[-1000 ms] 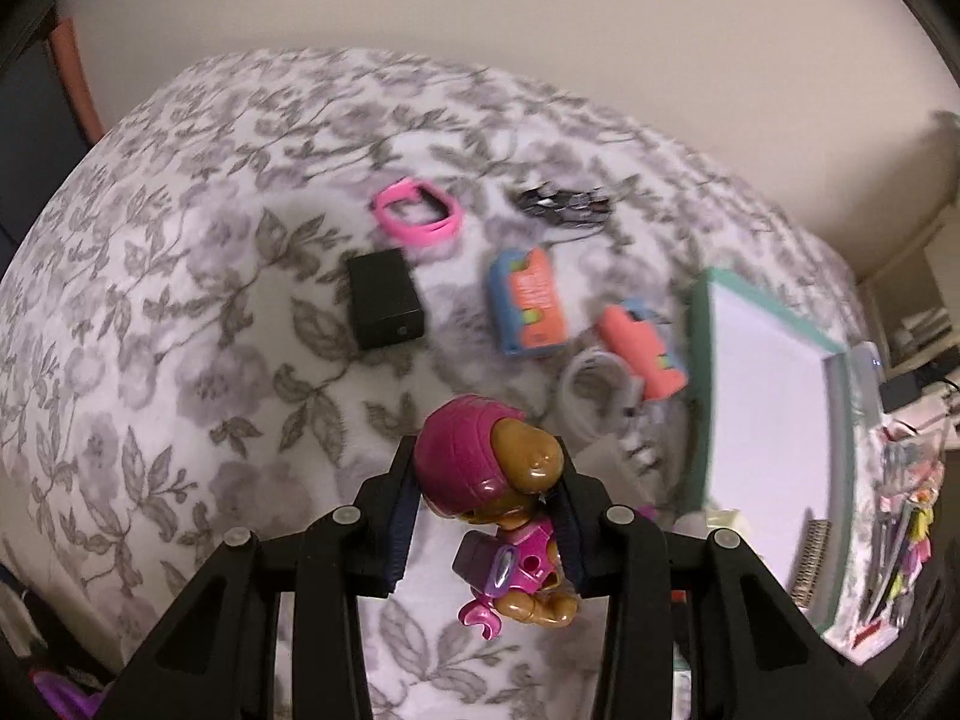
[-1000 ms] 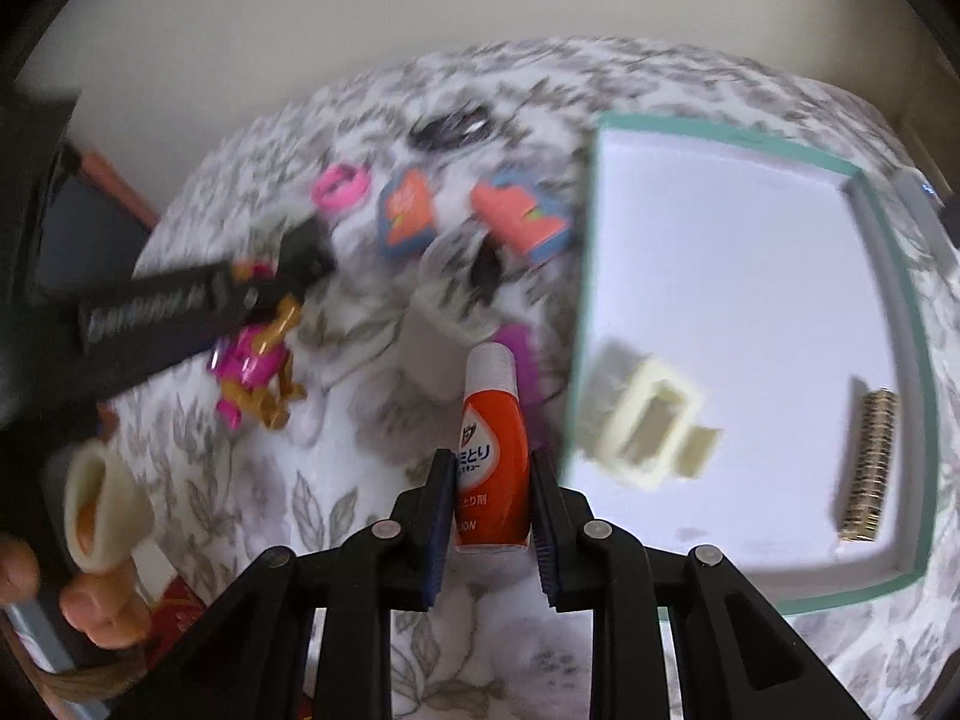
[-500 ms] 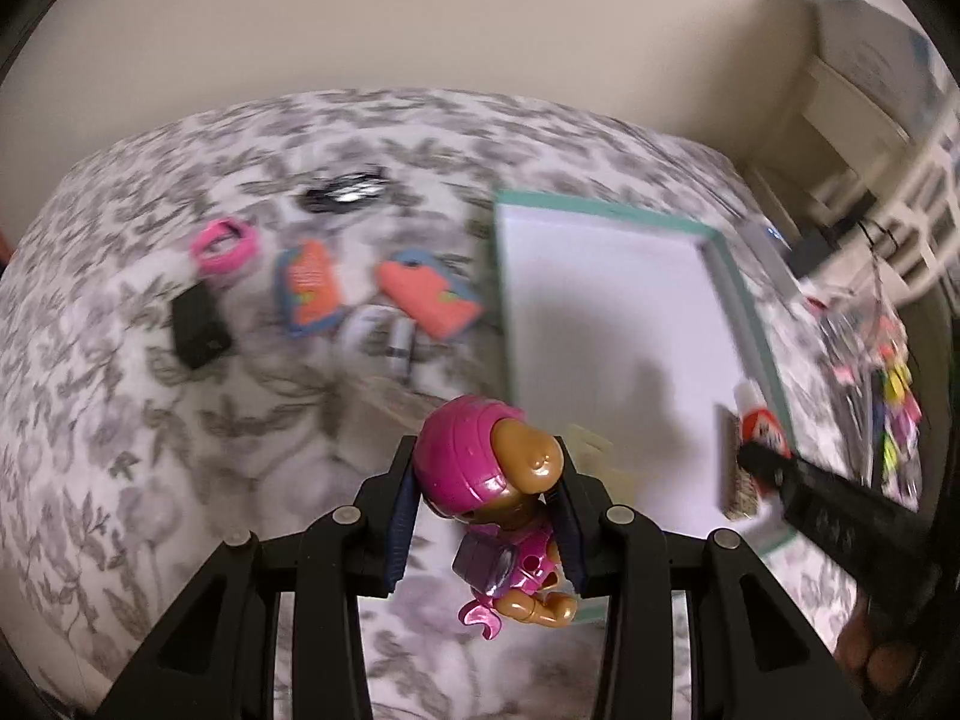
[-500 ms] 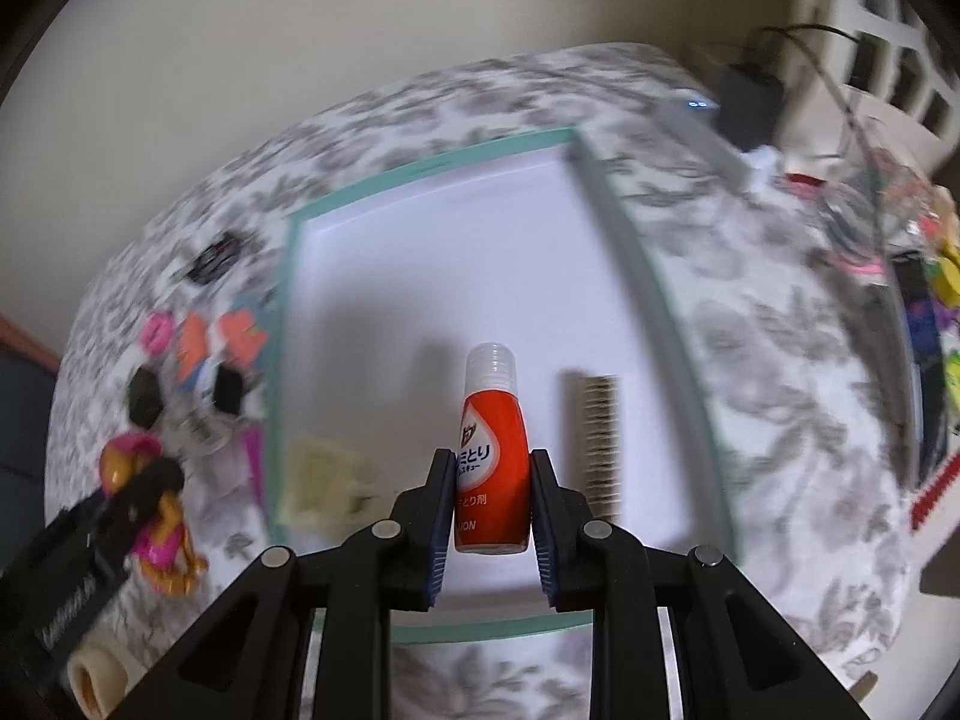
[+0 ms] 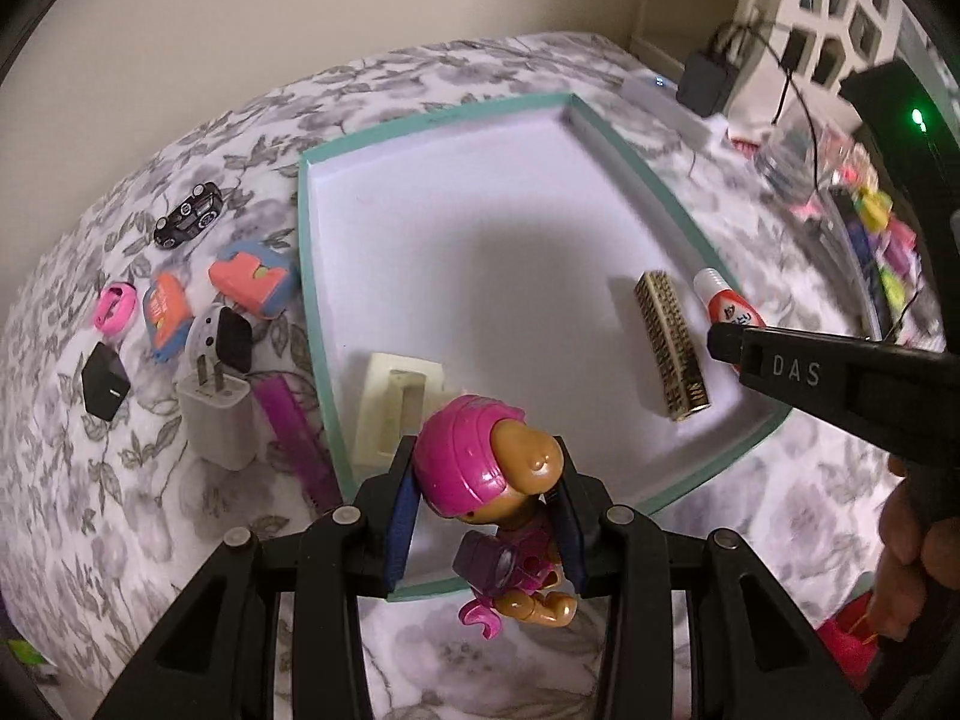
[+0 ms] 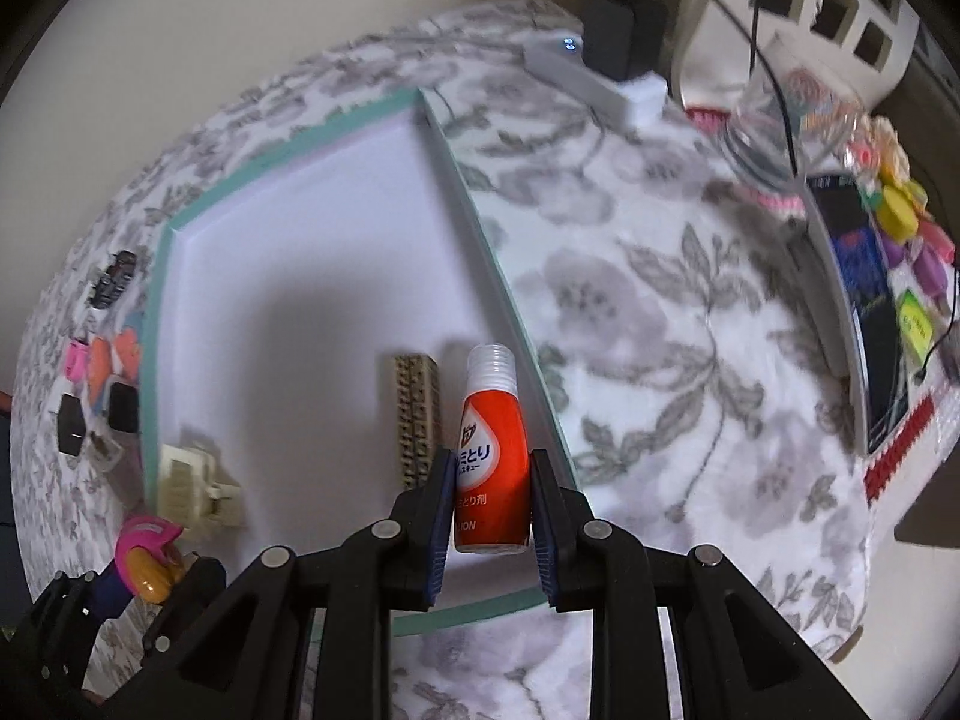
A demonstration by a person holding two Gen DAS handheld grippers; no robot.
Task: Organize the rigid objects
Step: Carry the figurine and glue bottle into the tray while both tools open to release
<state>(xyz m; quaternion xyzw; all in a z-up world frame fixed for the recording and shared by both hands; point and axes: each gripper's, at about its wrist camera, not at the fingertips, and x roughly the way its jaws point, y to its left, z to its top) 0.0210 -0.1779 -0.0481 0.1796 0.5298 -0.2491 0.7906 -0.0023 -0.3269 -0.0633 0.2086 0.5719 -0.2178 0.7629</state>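
My left gripper [image 5: 483, 480] is shut on a toy dog figure with a pink helmet [image 5: 486, 468], held over the near edge of the teal-rimmed white tray [image 5: 306, 228]. My right gripper [image 6: 489, 480] is shut on an orange bottle with a clear cap [image 6: 491, 444], held over the tray's right side [image 6: 480, 228]. It shows in the left wrist view too [image 5: 729, 309]. In the tray lie a gold hair comb [image 5: 669, 345] and a cream wall socket [image 5: 396, 408].
Left of the tray on the floral cloth lie a white charger [image 5: 216, 420], a purple comb [image 5: 294, 438], black cubes [image 5: 105, 390], two orange-blue cases [image 5: 255, 276], a pink ring [image 5: 114, 307] and a toy car [image 5: 189, 221]. Cables, a power strip [image 6: 591, 81] and stationery crowd the right.
Both grippers moved right with their loads, from over the cloth to over the tray. The bottle now hangs beside the gold comb near the tray's right rim.
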